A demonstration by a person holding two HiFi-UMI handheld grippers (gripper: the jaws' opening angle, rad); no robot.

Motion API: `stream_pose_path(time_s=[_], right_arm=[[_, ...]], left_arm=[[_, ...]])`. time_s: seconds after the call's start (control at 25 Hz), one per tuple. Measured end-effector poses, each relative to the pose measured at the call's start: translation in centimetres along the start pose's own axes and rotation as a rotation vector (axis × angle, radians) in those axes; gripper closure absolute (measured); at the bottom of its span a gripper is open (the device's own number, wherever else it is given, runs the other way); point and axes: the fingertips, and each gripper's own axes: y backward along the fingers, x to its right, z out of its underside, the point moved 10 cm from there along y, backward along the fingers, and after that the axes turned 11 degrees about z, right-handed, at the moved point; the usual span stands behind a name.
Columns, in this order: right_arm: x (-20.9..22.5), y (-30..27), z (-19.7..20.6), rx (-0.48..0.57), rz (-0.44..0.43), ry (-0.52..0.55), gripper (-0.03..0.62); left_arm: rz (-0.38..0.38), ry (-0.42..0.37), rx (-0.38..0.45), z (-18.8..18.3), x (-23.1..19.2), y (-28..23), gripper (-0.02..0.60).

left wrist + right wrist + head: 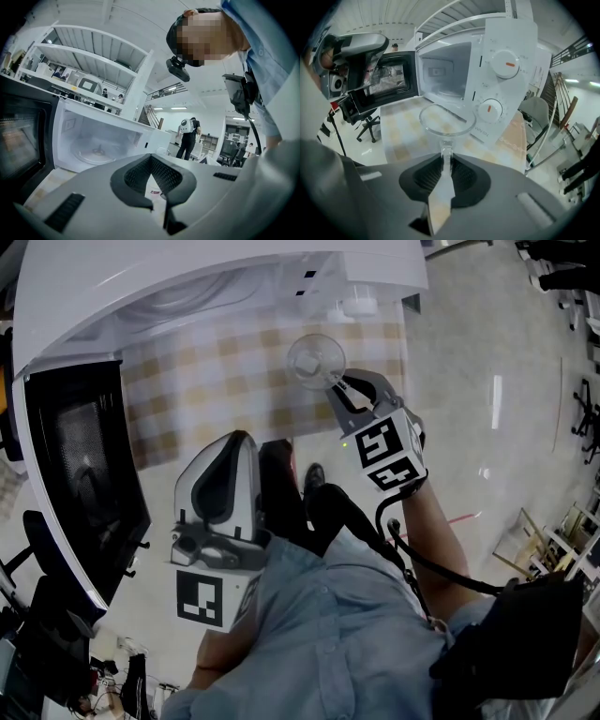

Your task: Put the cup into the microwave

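A clear glass cup (316,360) stands over the checked tablecloth (206,381), just in front of the open white microwave (187,282). My right gripper (336,382) comes at it from the near right. In the right gripper view the cup (440,119) sits at the jaw tips and my right gripper (446,157) is shut on its thin glass handle. The microwave's cavity (445,70) is empty beyond it, its black door (84,474) swung out to the left. My left gripper (240,437) is held low by the person's body, shut with nothing in it, facing the cavity (93,140).
The microwave's control panel with two knobs (501,65) is right of the cavity. Small white containers (359,304) stand at the table's back right. An office chair (368,126) is left of the table, and the table's right edge (405,362) drops to the floor.
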Motion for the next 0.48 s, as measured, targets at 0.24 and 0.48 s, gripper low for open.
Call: stream_pose_path(time_s=[0.24,0.48], right_arm=[[0.3,1.4,-0.1,0.052,-0.015,-0.02,0.532],[0.2,2.2,-0.4,0.096,0.022,0.001,0.533]], left_arm=[[0.01,0.006,-0.003,-0.2,0.6,0.0,0.577],[0.017,0.003,0.011,-0.3,1.0,0.2,0.577]])
